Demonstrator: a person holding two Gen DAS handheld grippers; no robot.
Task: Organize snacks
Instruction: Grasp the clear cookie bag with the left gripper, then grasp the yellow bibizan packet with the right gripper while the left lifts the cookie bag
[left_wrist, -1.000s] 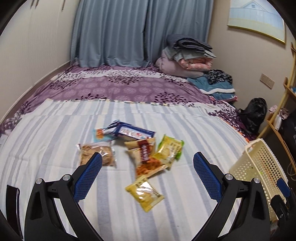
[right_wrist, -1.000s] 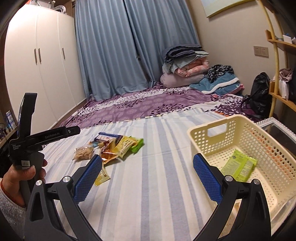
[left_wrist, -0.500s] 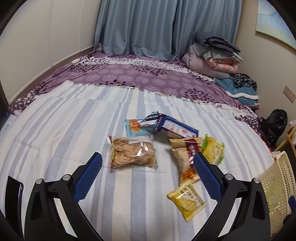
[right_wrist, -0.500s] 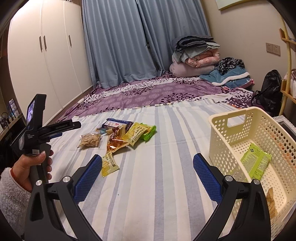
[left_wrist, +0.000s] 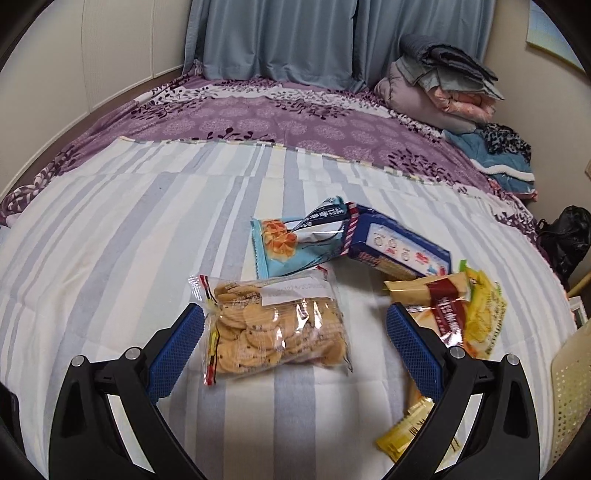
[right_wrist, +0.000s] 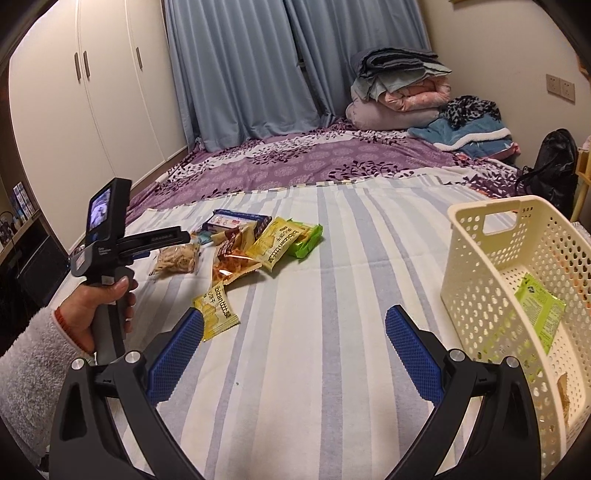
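Where the left tool (left_wrist: 294, 345) stands wide apart, a clear cookie bag (left_wrist: 275, 328) — round tan biscuits, white label strip — lies flat between its fingers on the striped bed (left_wrist: 110, 240); right tool (right_wrist: 294, 352) likewise spread, empty.

Bedroom interior. A bed (right_wrist: 332, 350) with a striped blue-and-white cover fills the foreground; a purple floral sheet (right_wrist: 314, 162) lies beyond it. Blue-grey curtains (right_wrist: 240, 66) hang at the far wall. White wardrobe doors (right_wrist: 92, 103) stand at left. Folded bedding (right_wrist: 399, 88) is stacked in the far corner, beside cream walls (right_wrist: 498, 48) bearing a socket plate (right_wrist: 560, 88).
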